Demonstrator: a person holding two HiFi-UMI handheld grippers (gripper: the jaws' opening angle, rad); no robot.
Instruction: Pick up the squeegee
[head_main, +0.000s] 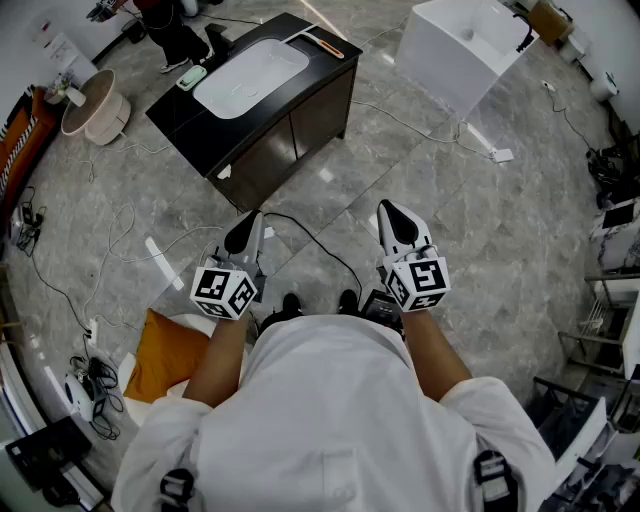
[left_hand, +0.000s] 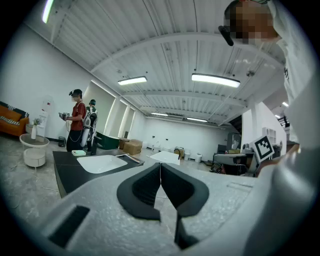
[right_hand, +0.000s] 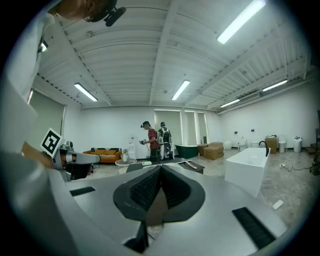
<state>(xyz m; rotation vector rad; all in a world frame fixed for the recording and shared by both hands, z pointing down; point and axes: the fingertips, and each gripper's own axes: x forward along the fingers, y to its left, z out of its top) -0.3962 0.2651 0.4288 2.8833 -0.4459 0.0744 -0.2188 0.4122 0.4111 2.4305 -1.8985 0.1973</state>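
Left hand-held gripper (head_main: 243, 234) and right hand-held gripper (head_main: 397, 224): jaws together, empty, held out over the floor. Squeegee (head_main: 323, 44) lies at the far edge of the black sink surface (head_main: 325, 68), well apart from both.

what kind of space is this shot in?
Probably a data-collection hall staged as a bathroom showroom: a black vanity cabinet with a white inset basin, a white freestanding bathtub, and loose cables across the grey tiled floor.

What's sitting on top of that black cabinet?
A white basin, a squeegee at the far right corner and a small green object. Closed doors hide the inside of the cabinet.
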